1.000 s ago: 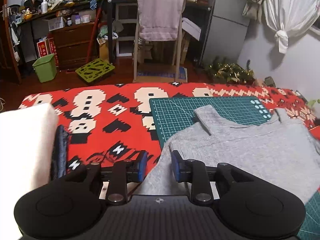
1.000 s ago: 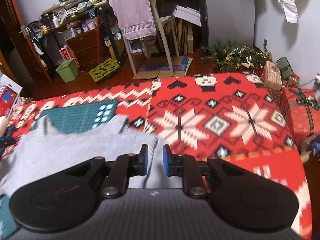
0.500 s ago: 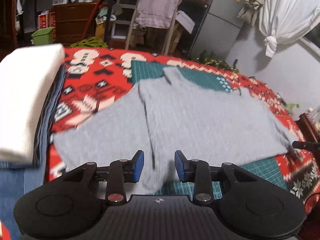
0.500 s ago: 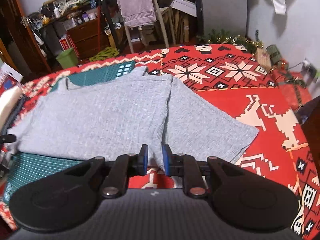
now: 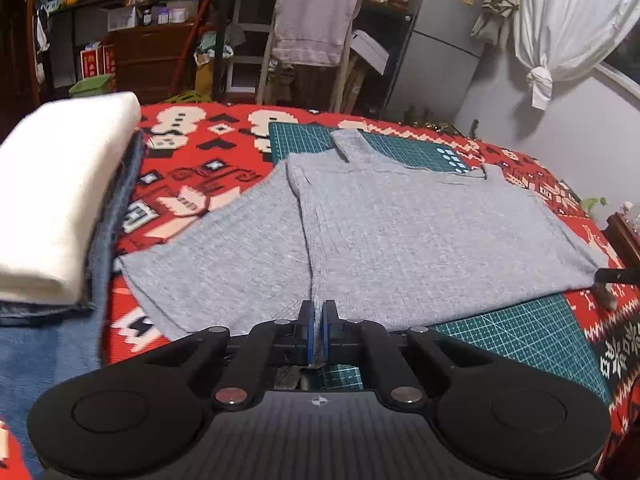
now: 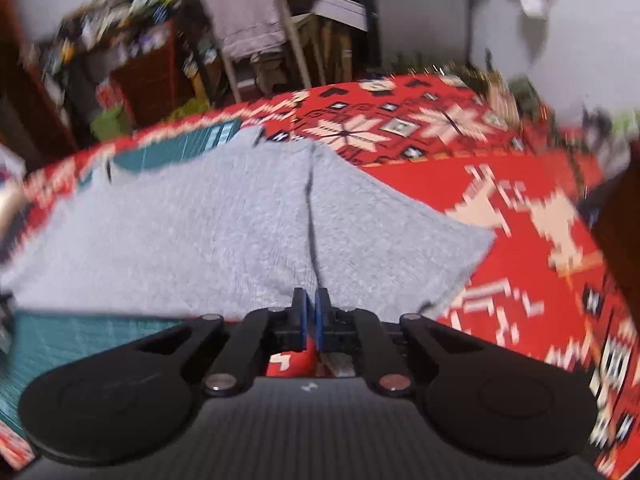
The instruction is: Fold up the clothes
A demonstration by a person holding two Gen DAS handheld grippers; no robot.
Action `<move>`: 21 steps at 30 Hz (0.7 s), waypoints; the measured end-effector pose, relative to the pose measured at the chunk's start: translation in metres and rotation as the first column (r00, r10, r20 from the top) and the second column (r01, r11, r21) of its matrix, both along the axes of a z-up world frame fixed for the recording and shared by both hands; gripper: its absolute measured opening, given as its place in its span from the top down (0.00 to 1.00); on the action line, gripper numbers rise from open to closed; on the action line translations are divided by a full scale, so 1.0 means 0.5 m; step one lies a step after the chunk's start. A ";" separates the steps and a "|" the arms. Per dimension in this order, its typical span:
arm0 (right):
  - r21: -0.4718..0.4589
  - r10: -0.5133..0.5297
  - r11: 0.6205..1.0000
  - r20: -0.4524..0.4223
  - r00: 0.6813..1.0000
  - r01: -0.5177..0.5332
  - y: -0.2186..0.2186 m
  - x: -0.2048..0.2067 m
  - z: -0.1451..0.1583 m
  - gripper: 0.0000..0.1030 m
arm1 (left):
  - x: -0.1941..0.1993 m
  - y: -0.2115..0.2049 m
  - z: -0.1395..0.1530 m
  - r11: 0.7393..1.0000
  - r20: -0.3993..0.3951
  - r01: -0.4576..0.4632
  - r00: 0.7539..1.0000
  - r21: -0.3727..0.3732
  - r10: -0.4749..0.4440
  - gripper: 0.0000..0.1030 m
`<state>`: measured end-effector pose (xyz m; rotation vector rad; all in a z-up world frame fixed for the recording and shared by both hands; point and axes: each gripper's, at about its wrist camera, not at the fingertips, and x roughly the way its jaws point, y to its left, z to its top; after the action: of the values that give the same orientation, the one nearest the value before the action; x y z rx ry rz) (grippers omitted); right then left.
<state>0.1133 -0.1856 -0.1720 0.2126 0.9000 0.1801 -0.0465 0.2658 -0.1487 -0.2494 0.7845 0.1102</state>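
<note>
A grey knit sweater point(image 5: 400, 232) lies spread flat, collar away from me, over a green cutting mat point(image 5: 520, 332) and a red patterned blanket point(image 5: 192, 176). My left gripper point(image 5: 315, 330) is shut on the sweater's near hem where the left sleeve point(image 5: 224, 256) meets the body. In the right wrist view the same sweater point(image 6: 180, 232) is blurred; my right gripper point(image 6: 311, 320) is shut on its near hem by the right sleeve point(image 6: 392, 236). The right gripper's tip point(image 5: 612, 276) shows at the sweater's far right corner in the left wrist view.
A folded white cloth point(image 5: 56, 200) lies on stacked denim point(image 5: 112, 232) at the left of the blanket. Beyond the bed stand a chair draped with a towel point(image 5: 314, 24), cluttered shelves and a white curtain point(image 5: 560, 32). A dark wooden edge point(image 6: 624, 216) is at the right.
Both grippers pulled back to the sweater's near hem and closed on it; half a second ago both stood open. The right wrist view is now motion-blurred.
</note>
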 end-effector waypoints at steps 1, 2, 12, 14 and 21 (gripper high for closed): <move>0.045 -0.026 0.999 -0.011 1.000 0.026 -0.018 -0.003 0.003 0.96 | -0.005 0.005 0.004 1.000 -0.002 -0.002 1.000 0.004 0.002 0.96; 0.081 -0.047 0.996 -0.024 0.999 0.048 -0.034 -0.004 0.003 0.96 | -0.009 0.009 0.006 1.000 -0.004 -0.005 1.000 0.007 0.005 0.96; 0.173 -0.055 0.982 -0.104 0.993 0.072 -0.072 0.012 -0.038 0.91 | 0.004 0.015 -0.014 1.000 -0.053 -0.008 0.999 0.019 0.009 0.90; 0.179 -0.069 0.980 -0.096 0.993 0.086 -0.084 0.005 -0.031 0.86 | 0.003 0.018 -0.013 1.000 -0.055 -0.016 0.998 0.014 0.017 0.86; 0.032 -0.155 0.987 -0.003 0.988 0.155 -0.141 -0.012 0.003 0.81 | -0.003 0.019 0.001 0.999 -0.041 -0.042 0.998 -0.010 0.041 0.79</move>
<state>0.1071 -0.2560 -0.1705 0.3119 0.8777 0.0498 -0.0480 0.2754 -0.1484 -0.2744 0.8213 0.1507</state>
